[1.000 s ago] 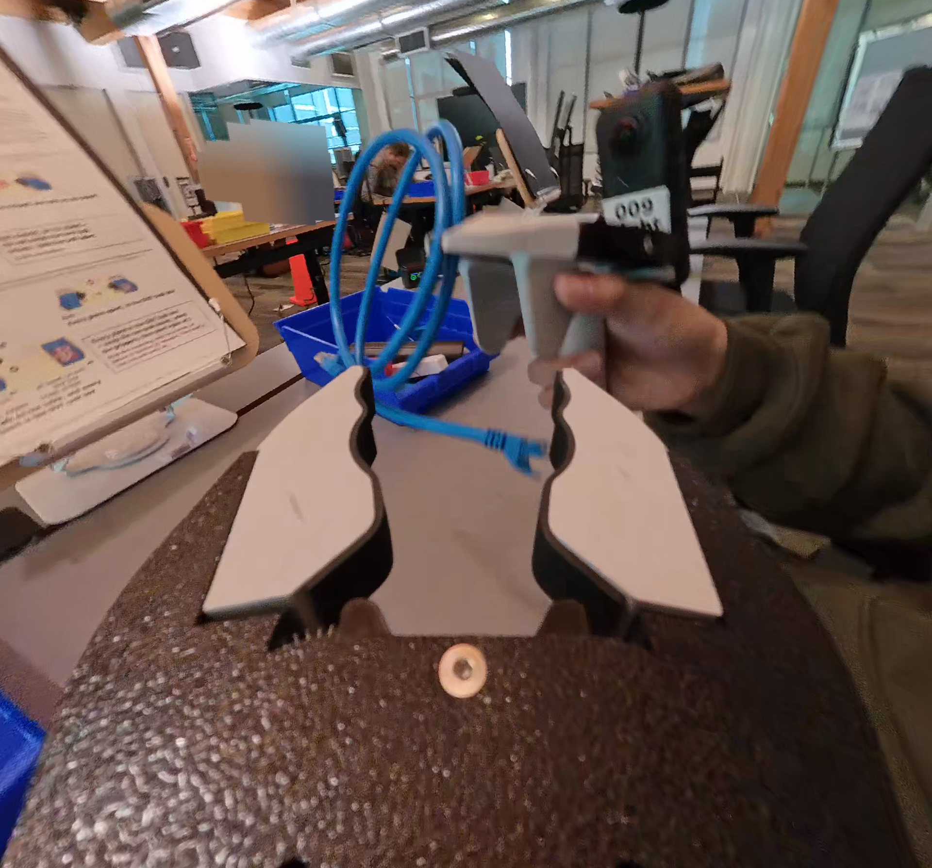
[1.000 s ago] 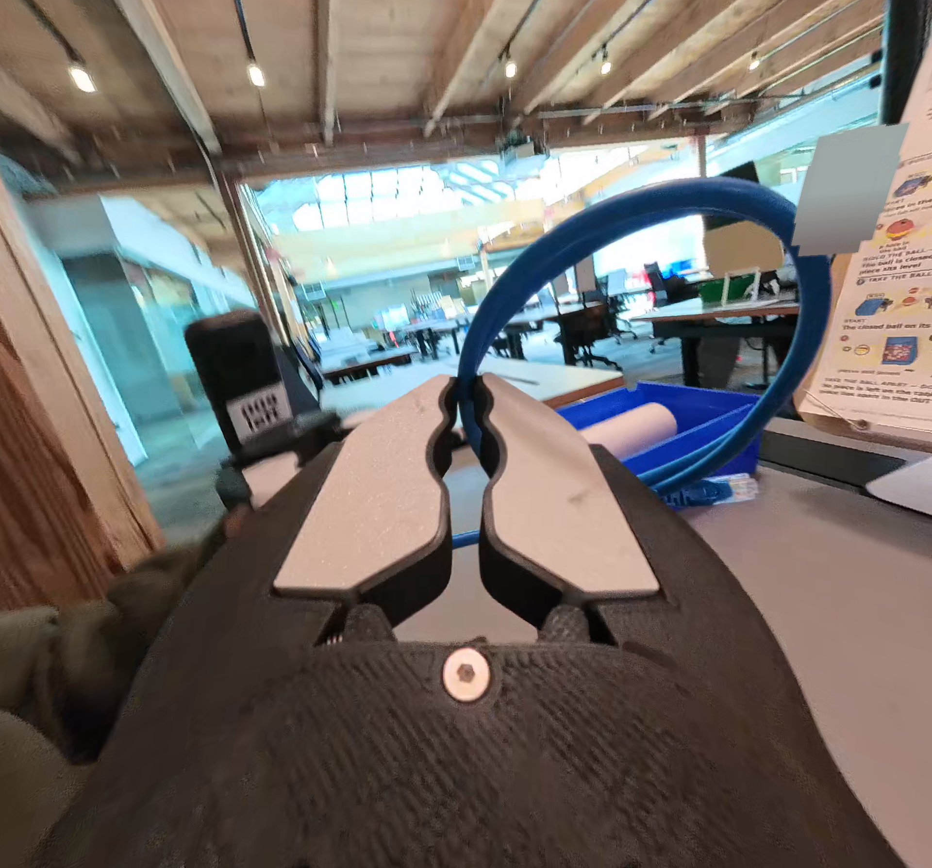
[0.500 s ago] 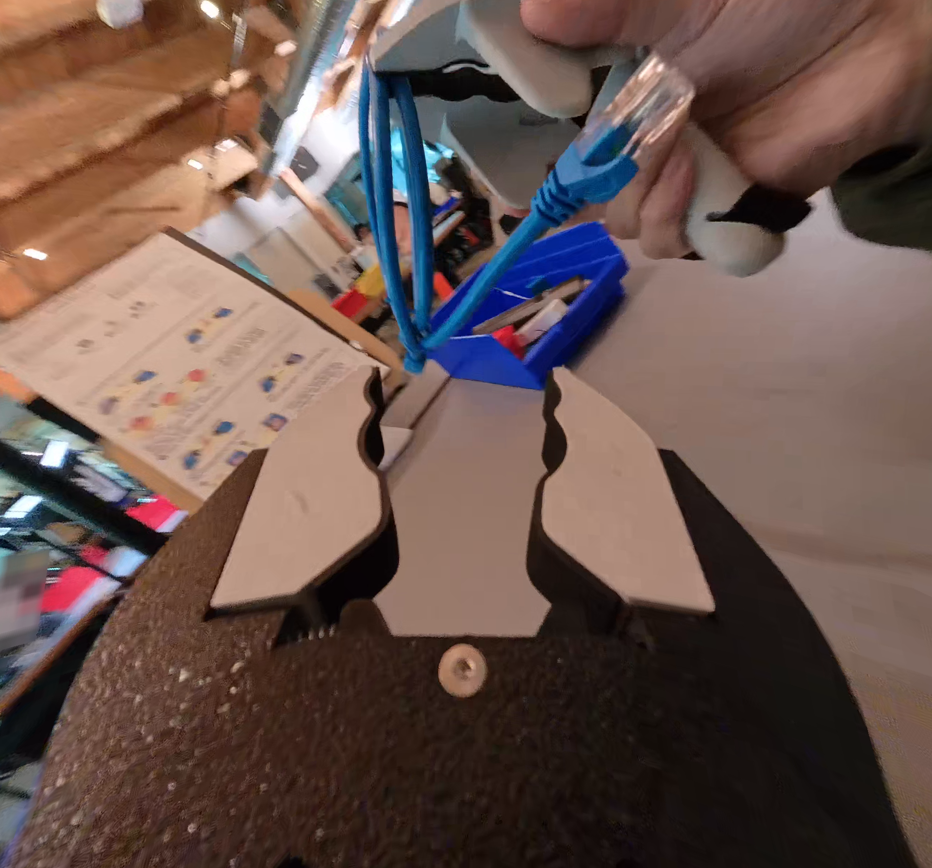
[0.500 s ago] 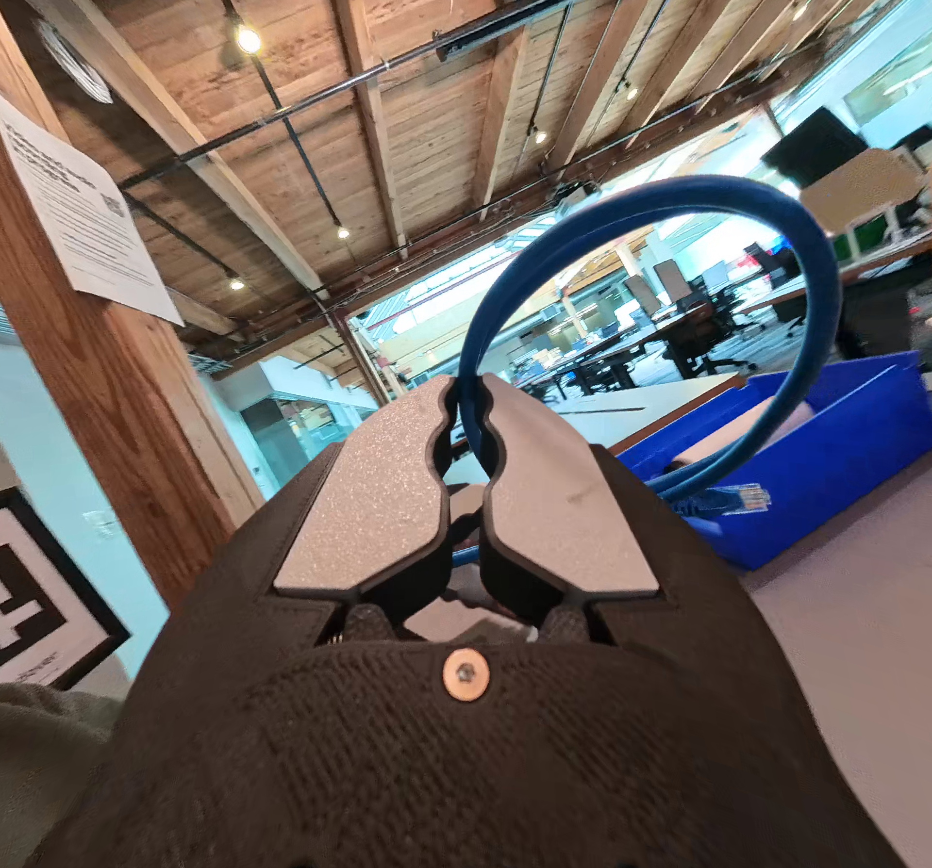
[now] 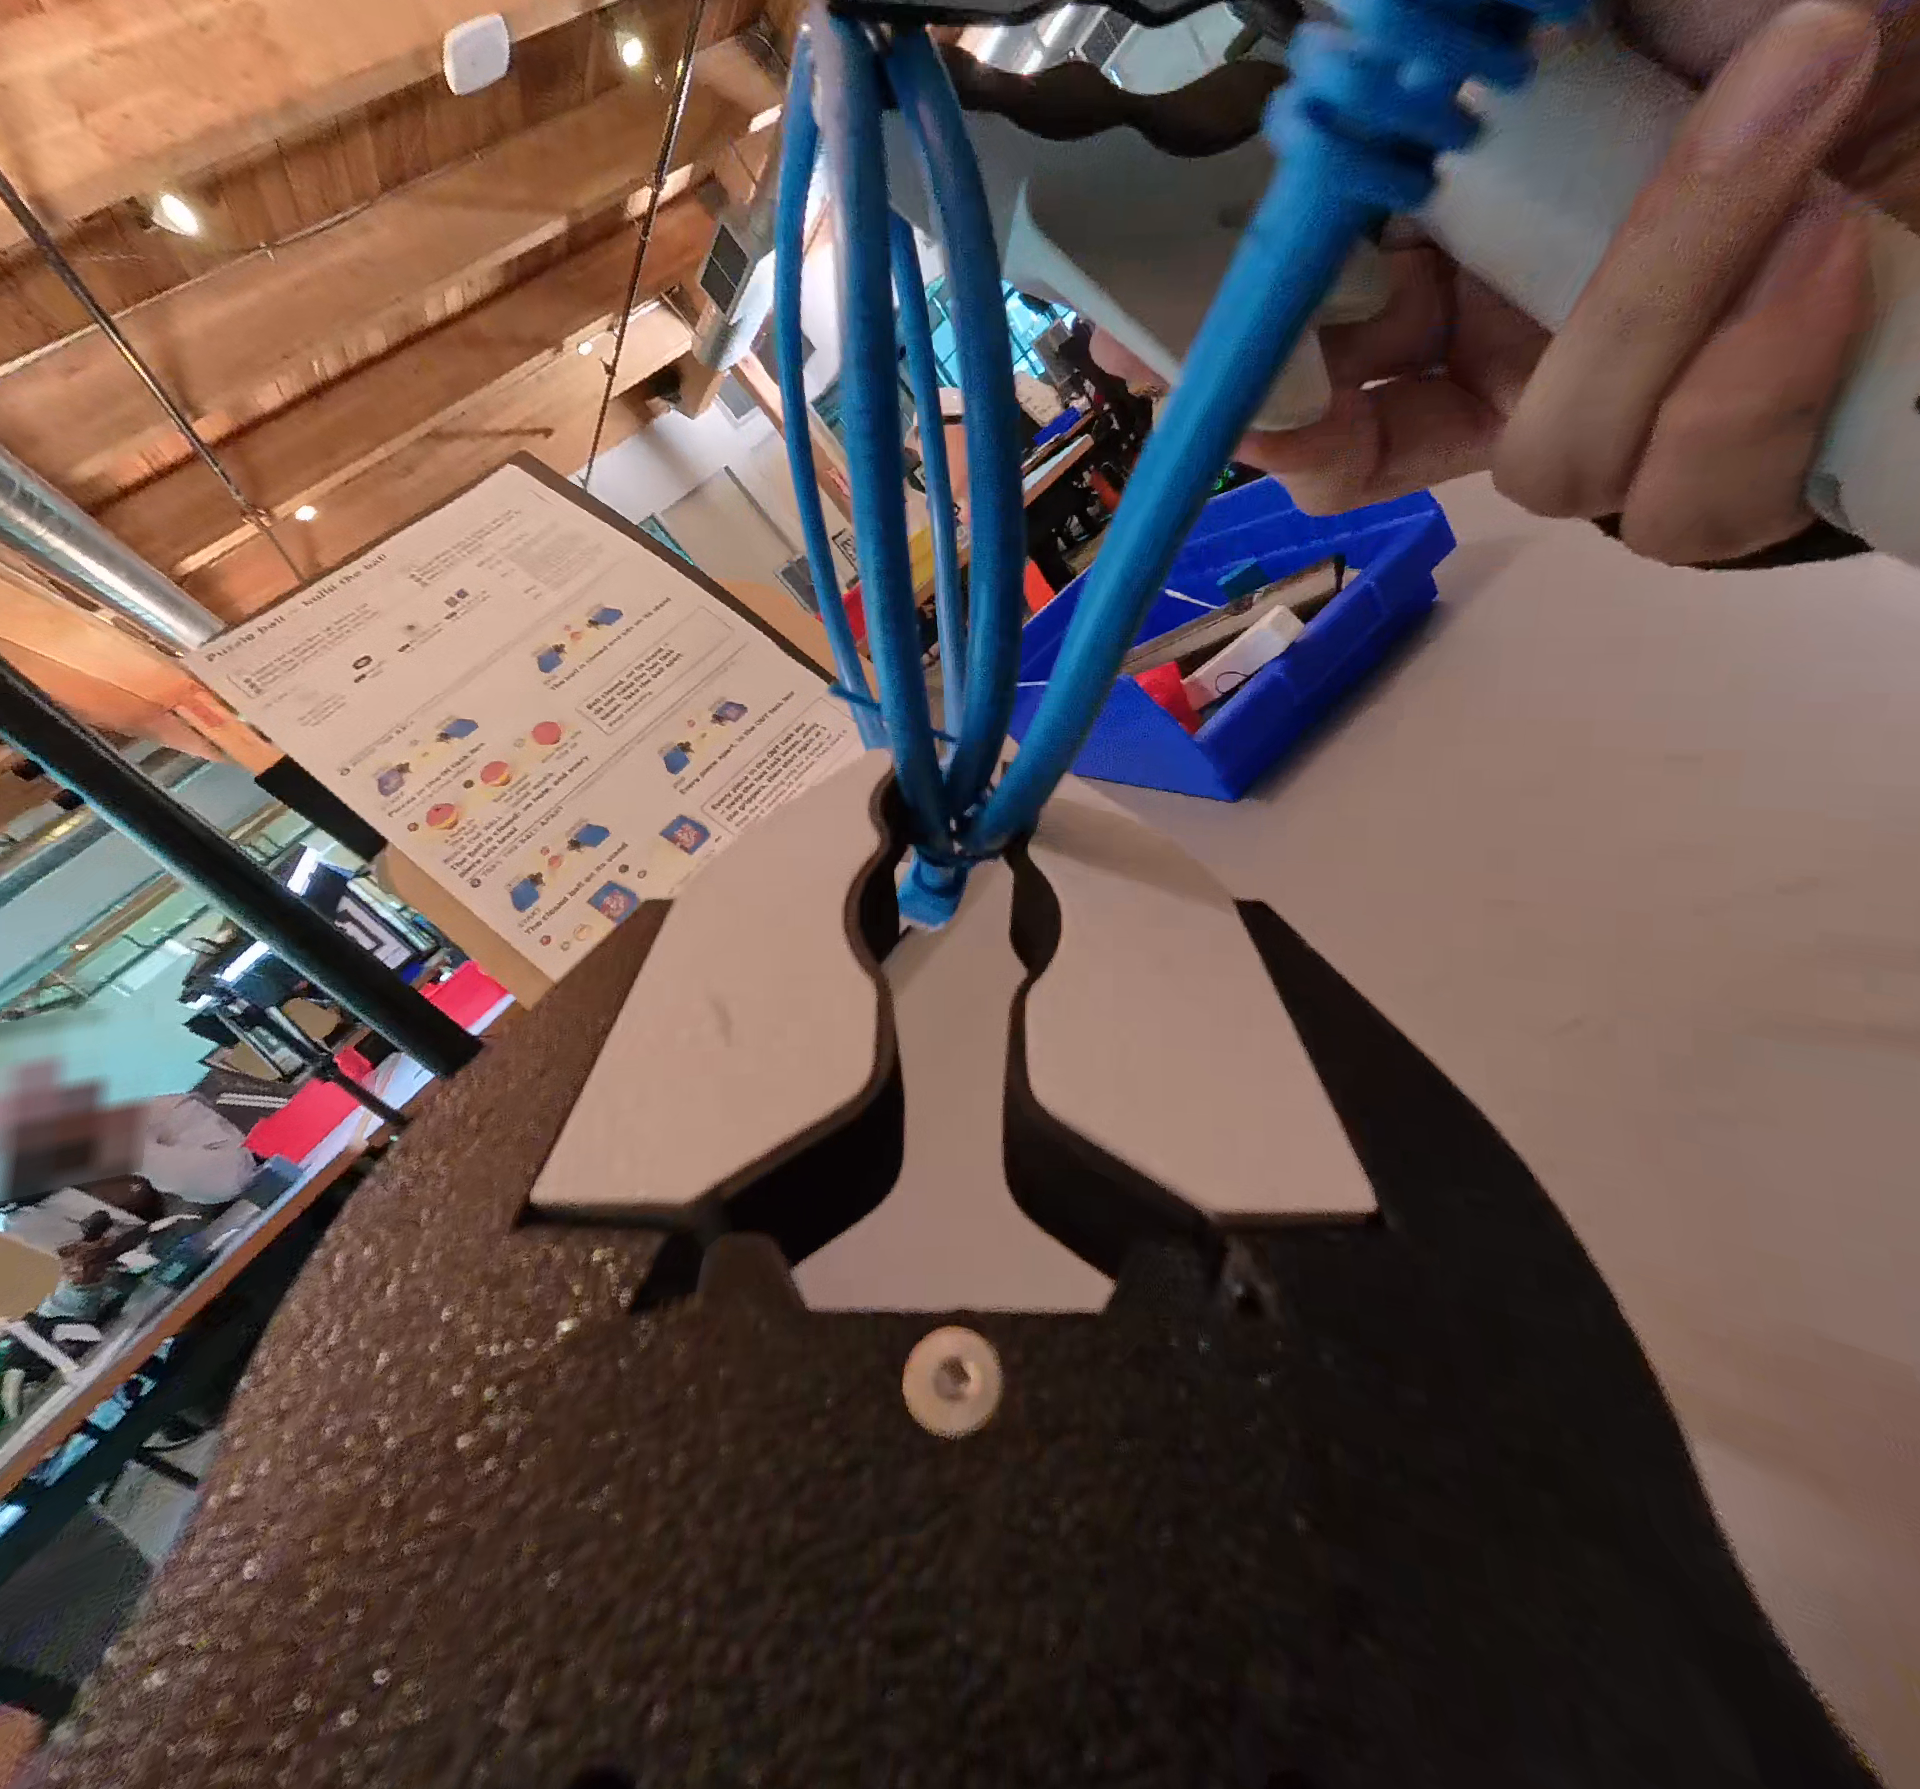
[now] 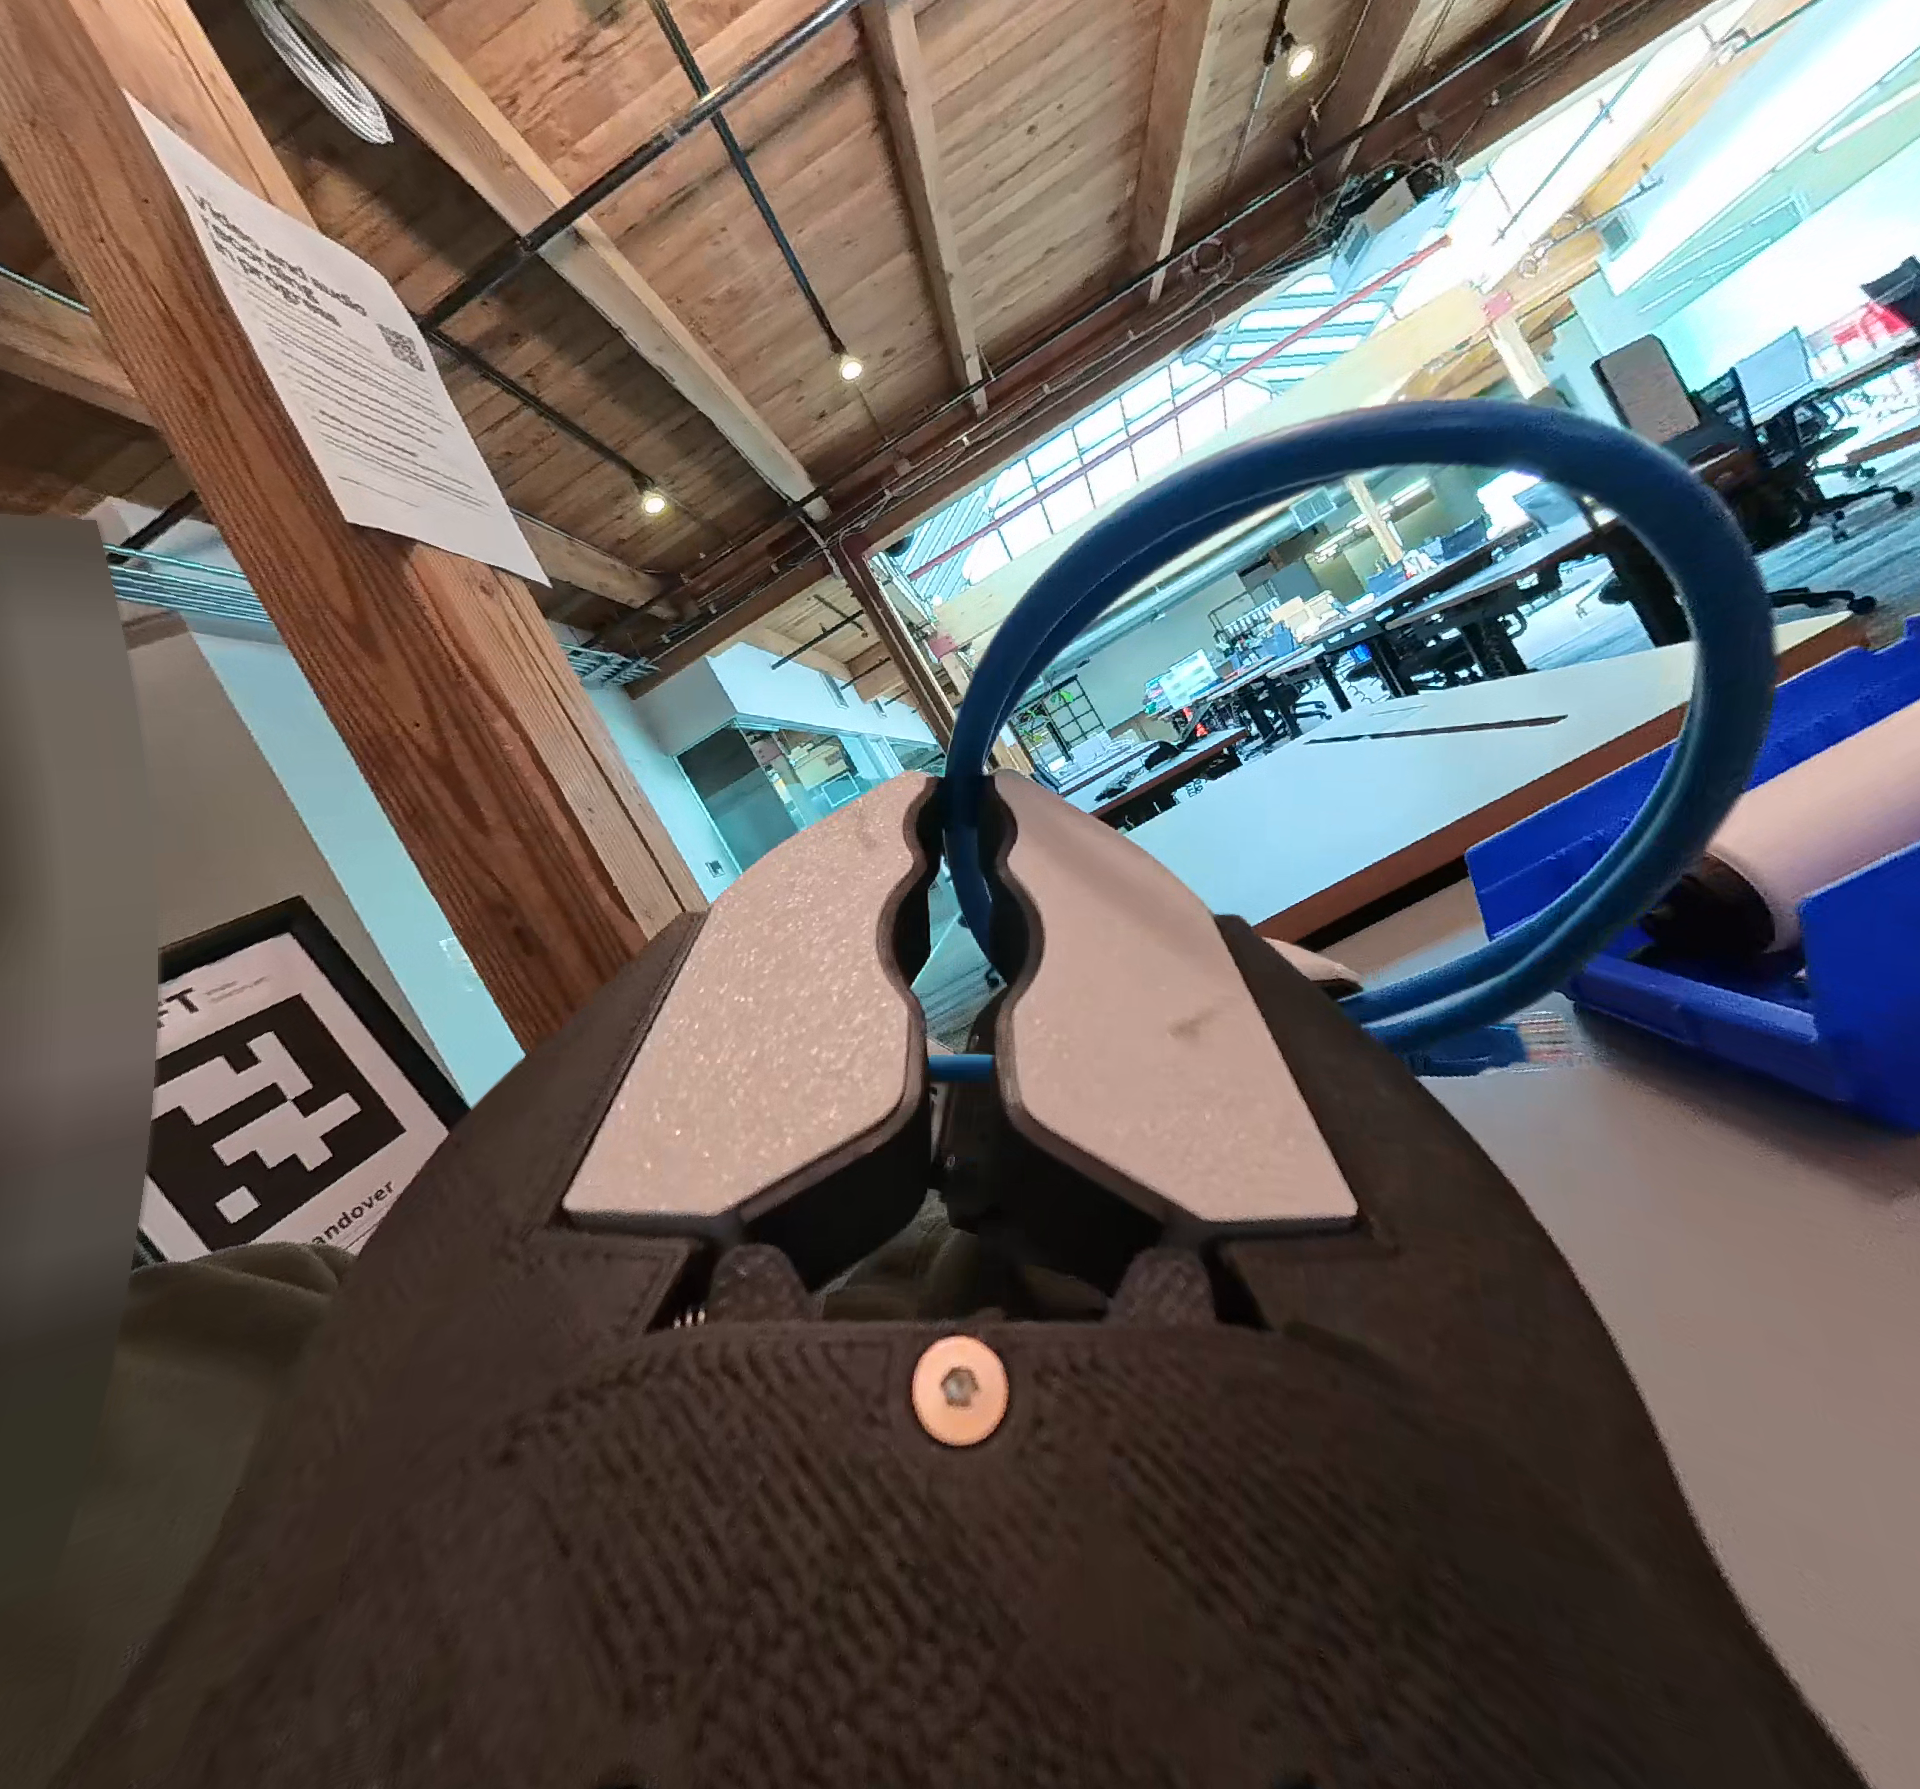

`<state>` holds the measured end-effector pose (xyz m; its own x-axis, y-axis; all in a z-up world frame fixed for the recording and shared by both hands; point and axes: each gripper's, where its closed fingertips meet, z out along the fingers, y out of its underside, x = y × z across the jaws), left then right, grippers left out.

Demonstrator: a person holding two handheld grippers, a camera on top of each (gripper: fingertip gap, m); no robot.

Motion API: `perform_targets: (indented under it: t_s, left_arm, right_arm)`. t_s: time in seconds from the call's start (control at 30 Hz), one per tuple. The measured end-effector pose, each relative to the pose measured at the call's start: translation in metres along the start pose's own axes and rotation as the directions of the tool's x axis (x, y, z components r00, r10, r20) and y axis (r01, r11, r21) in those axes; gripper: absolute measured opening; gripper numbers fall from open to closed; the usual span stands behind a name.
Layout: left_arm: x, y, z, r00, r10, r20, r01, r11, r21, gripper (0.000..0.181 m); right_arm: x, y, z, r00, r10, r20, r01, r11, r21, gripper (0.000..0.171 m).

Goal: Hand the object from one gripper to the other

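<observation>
A coiled blue network cable [image 5: 883, 389] hangs between the two grippers. My right gripper [image 6: 961, 804] is shut on the top of the coil [image 6: 1662, 596]; it shows at the top of the left wrist view [image 5: 1039, 4], held by a hand [image 5: 1662, 368]. My left gripper [image 5: 951, 835] is below it, its jaws narrowed around the tied bottom of the coil. One plug end [image 5: 1455, 25] sticks up blurred near the hand. The other plug [image 6: 1527, 1038] hangs by the table.
A blue bin [image 5: 1299, 690] with small items stands on the grey table [image 5: 1558, 908] just behind the cable; it also shows in the right wrist view [image 6: 1849, 1012]. A clipboard with an instruction sheet [image 5: 520, 700] leans at the left. A wooden post [image 6: 364, 648] stands behind. The grippers' ends are close to 9 centimeters from one another.
My left gripper has moved up under the coil and its jaws have narrowed from wide open to around the cable's tied end. My right gripper stays shut on the coil and has tilted upward.
</observation>
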<state>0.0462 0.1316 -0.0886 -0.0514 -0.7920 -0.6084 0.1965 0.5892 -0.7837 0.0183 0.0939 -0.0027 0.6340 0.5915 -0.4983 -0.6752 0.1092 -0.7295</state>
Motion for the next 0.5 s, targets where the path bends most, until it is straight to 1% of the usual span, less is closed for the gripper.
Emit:
perform_targets:
  t_s: [0.07, 0.13, 0.2, 0.23, 0.27, 0.33, 0.4, 0.43, 0.47, 0.5]
  left_arm:
    - [-0.003, 0.000, -0.002, 0.999, -0.053, -0.008, 0.053, 0.999, -0.001, 0.015]
    - [-0.001, 0.003, -0.002, 0.989, -0.134, -0.058, 0.133, 0.991, -0.014, 0.015]
    - [-0.002, 0.004, -0.002, 0.955, -0.279, -0.095, 0.278, 0.960, -0.033, 0.015]
    - [-0.002, 0.003, -0.002, 0.918, -0.375, -0.131, 0.374, 0.927, -0.038, 0.015]
    - [-0.004, 0.000, -0.002, 0.863, -0.479, -0.159, 0.478, 0.877, -0.045, 0.015]
    - [-0.012, 0.001, -0.004, 0.723, -0.670, -0.168, 0.666, 0.741, -0.085, 0.015]
    - [-0.019, 0.008, -0.006, 0.586, -0.798, -0.139, 0.786, 0.602, -0.141, 0.015]
    - [-0.021, 0.012, -0.008, 0.526, -0.841, -0.126, 0.824, 0.541, -0.168, 0.015]
    - [-0.022, 0.013, -0.009, 0.474, -0.871, -0.126, 0.851, 0.490, -0.190, 0.015]
    - [-0.022, 0.014, -0.011, 0.428, -0.895, -0.127, 0.871, 0.446, -0.205, 0.015]
  right_arm:
    - [0.004, -0.003, -0.002, 0.999, -0.025, -0.020, 0.025, 1.000, 0.003, 0.007]
    - [0.012, -0.005, -0.007, 0.996, -0.070, -0.060, 0.070, 0.998, -0.005, 0.008]
    - [0.019, -0.006, -0.011, 0.988, -0.125, -0.088, 0.122, 0.992, -0.036, 0.014]
    - [0.024, -0.005, -0.013, 0.981, -0.159, -0.108, 0.152, 0.986, -0.064, 0.022]
    - [0.029, -0.002, -0.015, 0.971, -0.196, -0.134, 0.183, 0.977, -0.106, 0.031]
    - [0.039, 0.007, -0.019, 0.939, -0.301, -0.169, 0.261, 0.939, -0.222, 0.044]
    - [0.049, 0.018, -0.022, 0.864, -0.466, -0.188, 0.383, 0.853, -0.353, 0.048]
    - [0.053, 0.023, -0.022, 0.798, -0.575, -0.181, 0.468, 0.779, -0.417, 0.047]
    - [0.056, 0.029, -0.021, 0.704, -0.694, -0.153, 0.561, 0.675, -0.480, 0.047]
    - [0.059, 0.035, -0.019, 0.579, -0.808, -0.109, 0.649, 0.538, -0.539, 0.047]
